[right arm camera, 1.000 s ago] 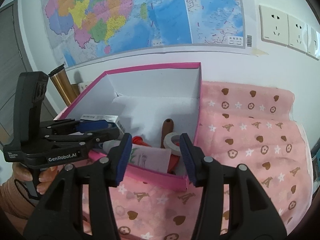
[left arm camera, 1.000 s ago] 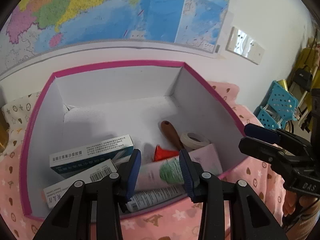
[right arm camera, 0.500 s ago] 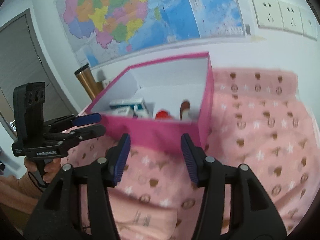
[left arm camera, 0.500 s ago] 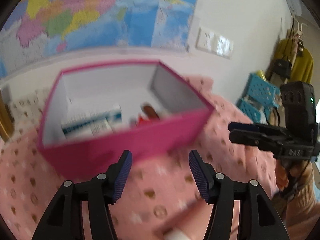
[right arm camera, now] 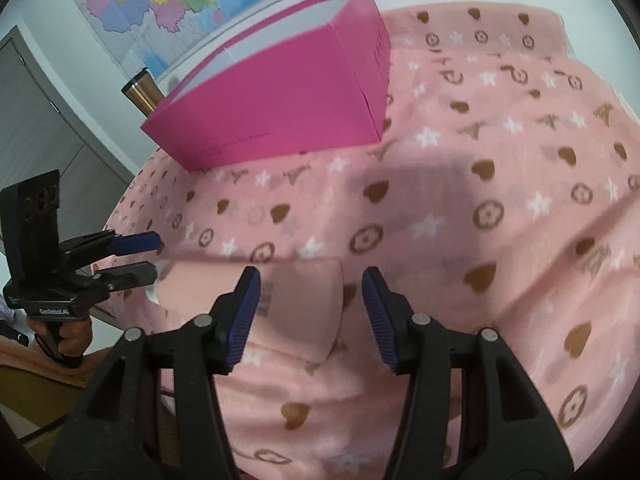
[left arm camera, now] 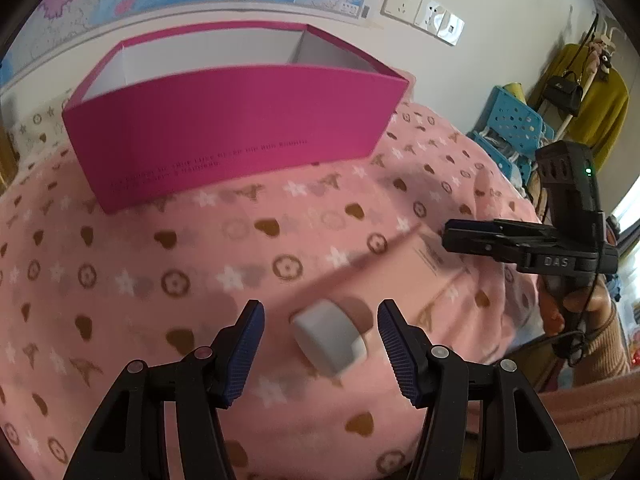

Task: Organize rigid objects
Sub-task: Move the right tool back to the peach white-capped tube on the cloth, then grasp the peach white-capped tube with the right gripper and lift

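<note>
A pink tube [left arm camera: 404, 260] with a white cap [left arm camera: 328, 338] lies on the pink patterned cloth [left arm camera: 160, 264]. My left gripper [left arm camera: 320, 312] hangs open just over the cap, one finger on each side and neither pad touching it. In the right wrist view the tube's flat pink body [right arm camera: 296, 304] lies under my right gripper [right arm camera: 311, 278], which is open and not pressing on it. Each gripper shows in the other's view: the right gripper [left arm camera: 450, 234] at the tube's far end, the left gripper [right arm camera: 154, 255] at the cap end. The magenta box [left arm camera: 236, 120] stands behind; its contents are hidden.
The magenta box [right arm camera: 280, 108] stands near the wall under a map. A copper tumbler [right arm camera: 142, 92] stands beside it. Blue plastic baskets [left arm camera: 512, 124] and hanging clothes are off to the right. A hand [left arm camera: 576, 304] and a sleeve hold the right gripper.
Both grippers have drawn back from over the box and sunk toward the cloth. The left jaws have widened. The box's inside has dropped from sight and the pink tube has come into view.
</note>
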